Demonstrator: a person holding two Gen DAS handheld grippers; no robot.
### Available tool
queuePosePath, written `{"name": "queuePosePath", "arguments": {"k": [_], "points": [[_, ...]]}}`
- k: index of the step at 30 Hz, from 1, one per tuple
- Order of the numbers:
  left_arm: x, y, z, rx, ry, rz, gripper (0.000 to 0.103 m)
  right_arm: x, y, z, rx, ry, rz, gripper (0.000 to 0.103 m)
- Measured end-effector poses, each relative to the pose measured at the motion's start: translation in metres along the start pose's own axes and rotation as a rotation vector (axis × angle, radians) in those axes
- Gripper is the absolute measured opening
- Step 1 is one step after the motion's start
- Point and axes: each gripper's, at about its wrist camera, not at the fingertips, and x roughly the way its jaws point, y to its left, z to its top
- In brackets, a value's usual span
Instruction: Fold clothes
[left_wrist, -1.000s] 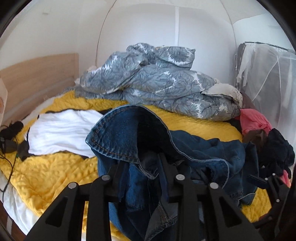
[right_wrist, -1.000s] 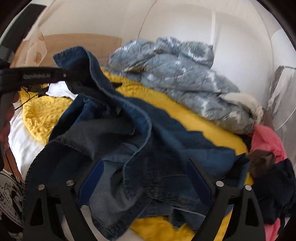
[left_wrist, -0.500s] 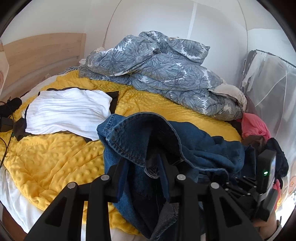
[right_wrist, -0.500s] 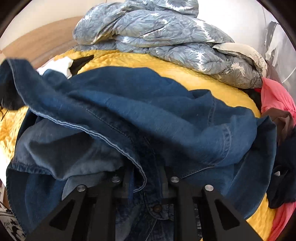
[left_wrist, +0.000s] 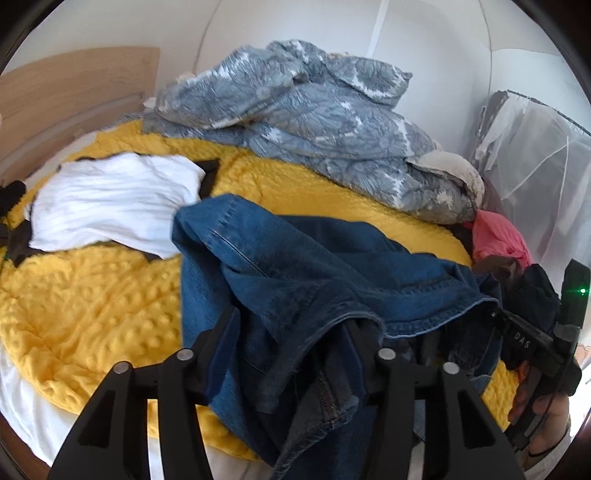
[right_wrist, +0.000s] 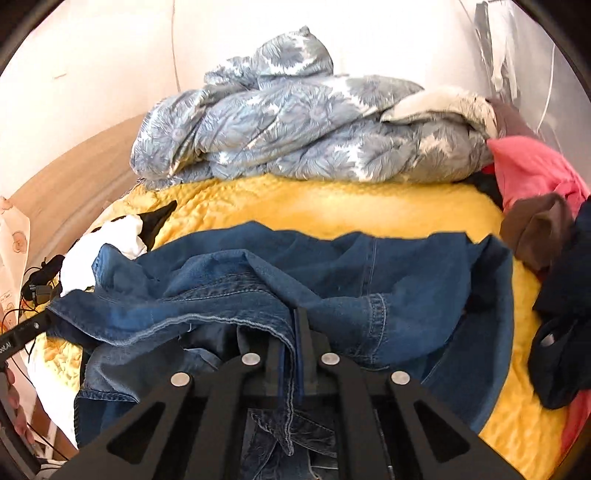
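A crumpled blue denim shirt (left_wrist: 295, 258) (right_wrist: 369, 266) lies on the yellow blanket (left_wrist: 92, 295) near the bed's front edge. My left gripper (left_wrist: 291, 321) has its jaws opening. A fold of the denim hangs loosely between the spread fingers and the pads stand off it. My right gripper (right_wrist: 293, 332) is shut on a stitched hem of the shirt that runs between its fingers. In the left wrist view the right gripper (left_wrist: 524, 339) shows at the far right, held by a hand and partly buried in denim.
A grey floral duvet (left_wrist: 314, 129) (right_wrist: 295, 129) is heaped at the back. A white garment (left_wrist: 110, 199) lies left on the blanket. Pink (right_wrist: 528, 162), brown (right_wrist: 535, 236) and dark clothes (right_wrist: 561, 295) pile at the right. A wooden headboard (left_wrist: 74, 85) stands left, and cables (right_wrist: 40, 277) lie beside it.
My right gripper went from wide open to shut on the denim hem. My left jaws spread apart, and the raised denim sank down onto the blanket.
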Motion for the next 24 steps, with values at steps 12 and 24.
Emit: {"name": "queuePosePath", "arguments": {"k": [12, 24], "points": [[0.031, -0.015, -0.015, 0.209, 0.081, 0.218, 0.076, 0.014, 0.003, -0.014, -0.054, 0.054, -0.024, 0.015], [0.065, -0.017, -0.003, 0.219, 0.019, 0.191, 0.073, 0.028, 0.006, -0.013, -0.041, 0.048, -0.021, 0.054]]}}
